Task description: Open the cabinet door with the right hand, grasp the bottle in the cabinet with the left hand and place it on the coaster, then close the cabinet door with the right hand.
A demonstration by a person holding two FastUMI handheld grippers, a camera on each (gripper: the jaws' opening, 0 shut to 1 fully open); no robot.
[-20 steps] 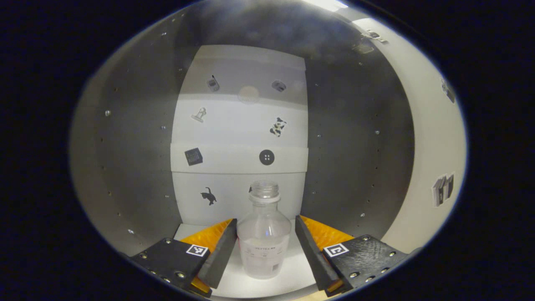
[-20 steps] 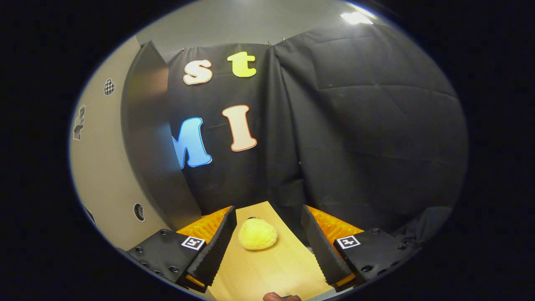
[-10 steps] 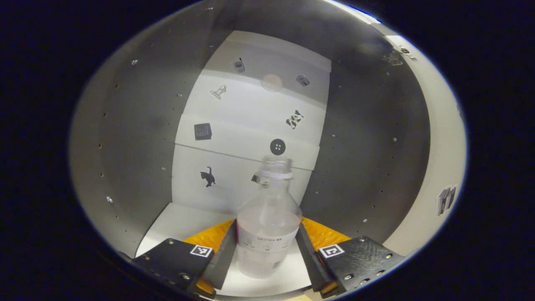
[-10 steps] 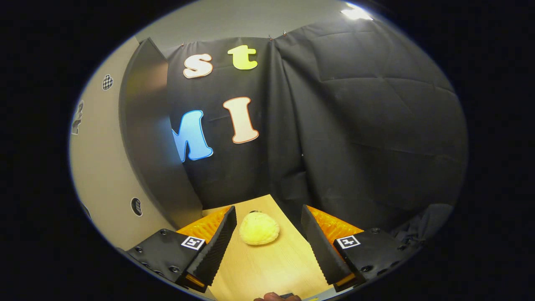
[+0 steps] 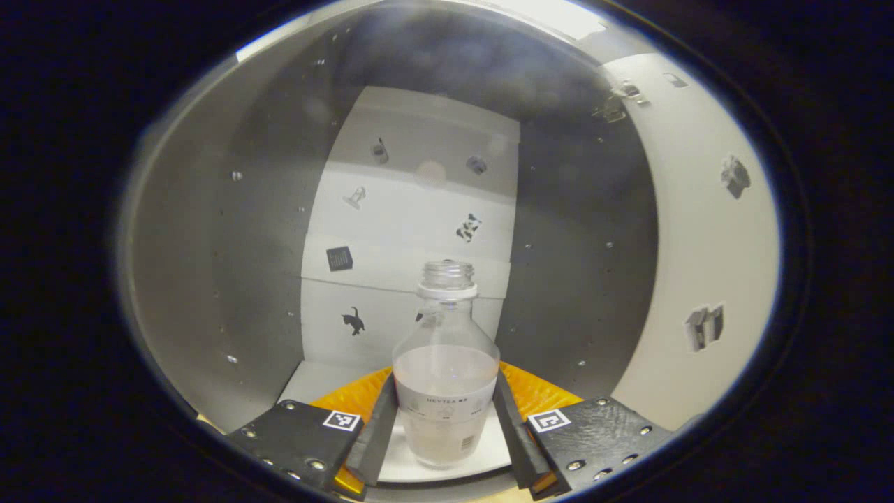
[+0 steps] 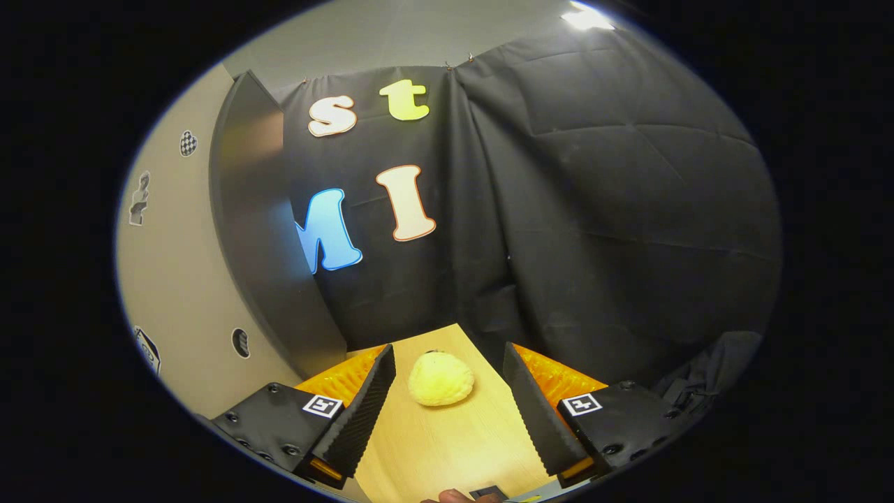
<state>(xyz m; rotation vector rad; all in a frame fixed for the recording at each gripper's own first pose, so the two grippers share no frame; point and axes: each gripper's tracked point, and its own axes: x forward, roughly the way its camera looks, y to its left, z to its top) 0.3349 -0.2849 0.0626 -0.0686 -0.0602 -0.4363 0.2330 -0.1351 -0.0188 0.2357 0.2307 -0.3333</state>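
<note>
Clamping the clear, round-shouldered bottle by its labelled body, the left gripper holds it inside the cabinet, over the white shelf between grey walls. The right gripper hangs with fingers apart above the pale wooden counter, a bumpy yellow lump lying beyond them, the grey door standing open before the black cloth.

Left gripper jaws clamp the bottle inside the cabinet.

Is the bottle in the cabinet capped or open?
Open: the bottle stands upright with bare neck threads and no cap, gripped in the left gripper.
</note>
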